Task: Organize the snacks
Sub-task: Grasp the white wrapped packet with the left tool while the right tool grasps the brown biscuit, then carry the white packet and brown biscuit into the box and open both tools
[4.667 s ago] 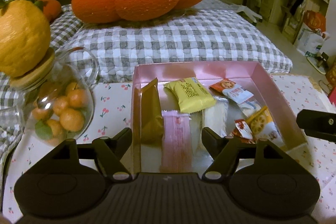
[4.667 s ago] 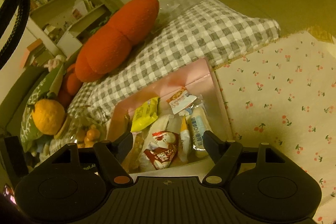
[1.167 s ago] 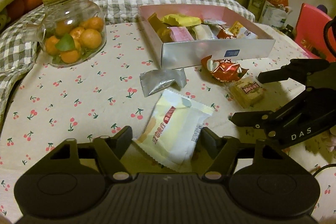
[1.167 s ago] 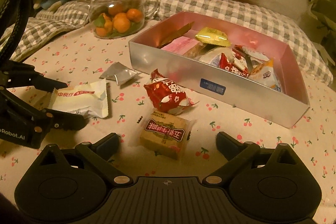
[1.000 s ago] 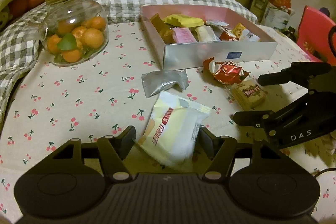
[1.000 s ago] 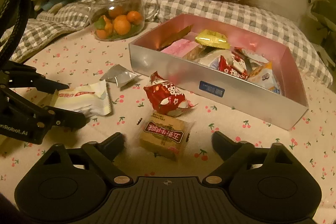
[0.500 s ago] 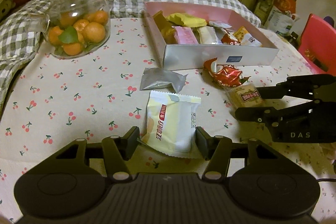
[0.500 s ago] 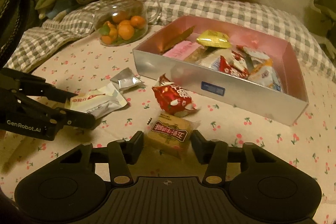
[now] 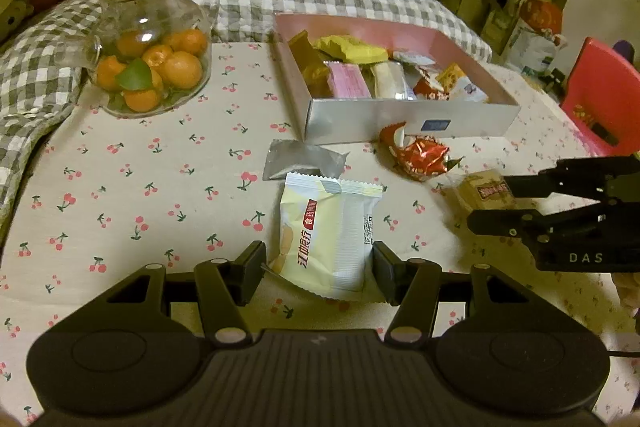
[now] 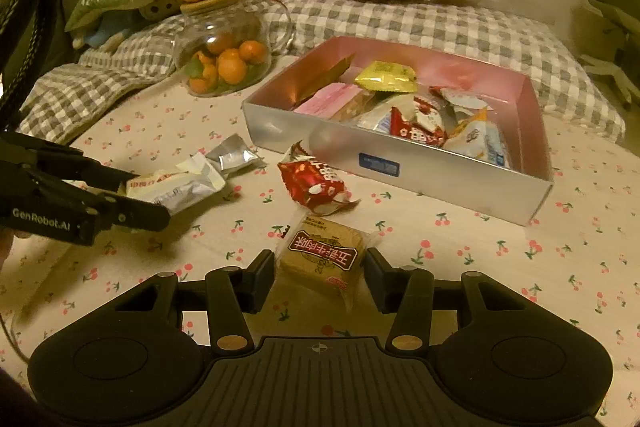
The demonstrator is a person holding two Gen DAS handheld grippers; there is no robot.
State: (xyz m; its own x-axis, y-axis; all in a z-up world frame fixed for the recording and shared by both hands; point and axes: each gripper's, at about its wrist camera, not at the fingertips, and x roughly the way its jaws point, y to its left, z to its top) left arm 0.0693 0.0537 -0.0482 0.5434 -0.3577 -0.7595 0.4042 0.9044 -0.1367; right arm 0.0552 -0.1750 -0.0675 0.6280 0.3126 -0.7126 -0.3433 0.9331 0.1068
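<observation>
Two tongs are each pinching a snack: left tongs gripping the pale yellow packet, right tongs, having just closed, clamping the brown cake. Ahead of both, the box is waiting, likely their destination.

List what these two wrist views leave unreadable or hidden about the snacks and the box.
- Box, both views: the packets overlap, so the lower ones and the floor are hidden.
- Pale yellow packet, left wrist view: its near end is behind the left gripper.
- Brown packet, right wrist view: its underside faces away; in the left view it is blurred.
- Silver packet, both views: no print shows.
- Blue label on the box: too small to read.
</observation>
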